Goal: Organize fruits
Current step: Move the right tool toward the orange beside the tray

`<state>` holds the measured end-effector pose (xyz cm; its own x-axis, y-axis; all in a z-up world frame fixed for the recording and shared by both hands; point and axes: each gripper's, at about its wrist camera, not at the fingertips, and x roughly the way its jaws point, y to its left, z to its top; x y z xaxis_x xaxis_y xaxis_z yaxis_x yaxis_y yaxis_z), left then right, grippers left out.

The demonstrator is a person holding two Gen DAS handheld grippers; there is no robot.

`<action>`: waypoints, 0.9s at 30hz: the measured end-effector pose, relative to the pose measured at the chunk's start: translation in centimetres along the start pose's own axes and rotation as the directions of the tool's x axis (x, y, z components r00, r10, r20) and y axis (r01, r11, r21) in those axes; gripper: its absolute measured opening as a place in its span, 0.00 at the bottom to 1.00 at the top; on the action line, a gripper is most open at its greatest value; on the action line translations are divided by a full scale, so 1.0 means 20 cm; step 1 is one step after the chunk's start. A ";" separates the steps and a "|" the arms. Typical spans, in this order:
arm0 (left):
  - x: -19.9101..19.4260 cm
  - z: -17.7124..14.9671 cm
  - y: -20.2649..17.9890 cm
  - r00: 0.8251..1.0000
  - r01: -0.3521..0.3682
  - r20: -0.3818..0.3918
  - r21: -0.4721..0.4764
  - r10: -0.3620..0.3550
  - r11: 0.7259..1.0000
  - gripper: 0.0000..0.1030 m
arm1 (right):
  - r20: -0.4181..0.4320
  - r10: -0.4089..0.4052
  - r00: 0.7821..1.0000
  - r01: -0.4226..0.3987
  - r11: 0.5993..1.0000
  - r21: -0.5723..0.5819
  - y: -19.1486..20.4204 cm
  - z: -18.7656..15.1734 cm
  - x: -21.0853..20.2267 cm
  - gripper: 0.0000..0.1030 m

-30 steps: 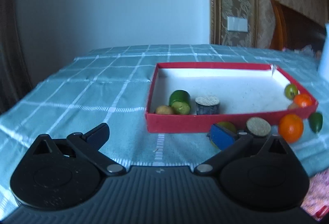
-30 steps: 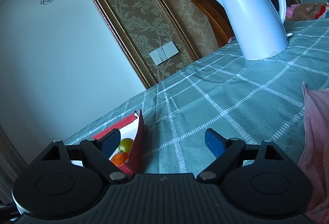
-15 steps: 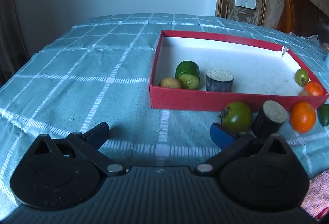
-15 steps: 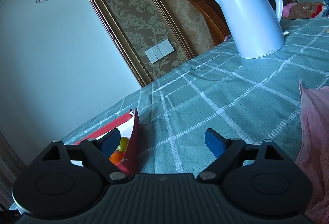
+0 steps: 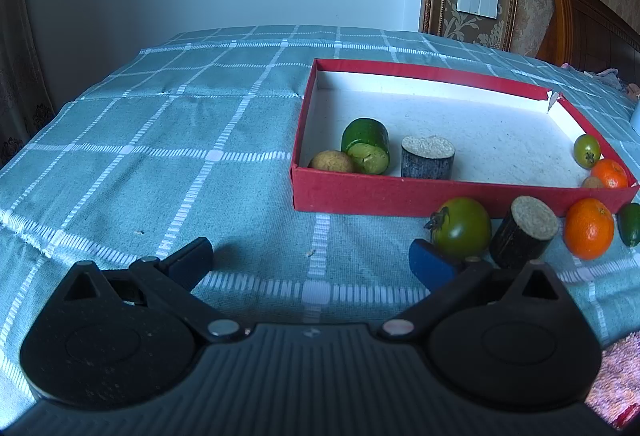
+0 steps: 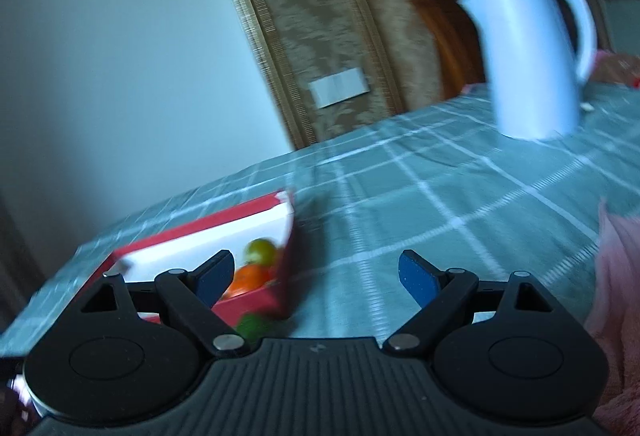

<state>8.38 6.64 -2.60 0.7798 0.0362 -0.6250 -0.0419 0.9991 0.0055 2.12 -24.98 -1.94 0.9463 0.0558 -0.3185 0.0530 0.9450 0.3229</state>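
Four loose pieces sit lower right, outside the red box on the worktop. I see both my left hand-held gripper and right hand-held gripper spread wide, empty. Nearest, the green tomato looks smooth, roundish, probably bruisable; I'd pinch its widest middle gently.

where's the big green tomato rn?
Left wrist view, lower right: the green tomato sits on the tablecloth just outside the red box near wall, left of the dark cylinder, just beyond the open left claw.
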 end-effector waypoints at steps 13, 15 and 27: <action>0.00 0.00 0.00 1.000 0.004 0.001 -0.003 -0.004 1.000 1.00 | -0.114 0.126 0.985 -0.156 0.937 -0.311 0.49 -0.07 -0.02 0.87; 0.00 0.00 0.01 1.000 0.008 0.003 -0.006 -0.008 1.000 1.00 | -0.124 0.123 0.985 -0.160 0.923 -0.349 0.53 -0.10 -0.01 0.87; -0.01 0.00 0.02 1.000 0.018 0.009 -0.017 -0.018 1.000 1.00 | -0.184 0.111 0.977 -0.185 0.868 -0.460 0.65 -0.21 0.05 0.67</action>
<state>8.26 6.95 -2.54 0.7862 0.0184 -0.6177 -0.0382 0.9991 -0.0188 2.39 -11.35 -1.75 0.8712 0.2185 -0.4396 -0.2761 0.9585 -0.0707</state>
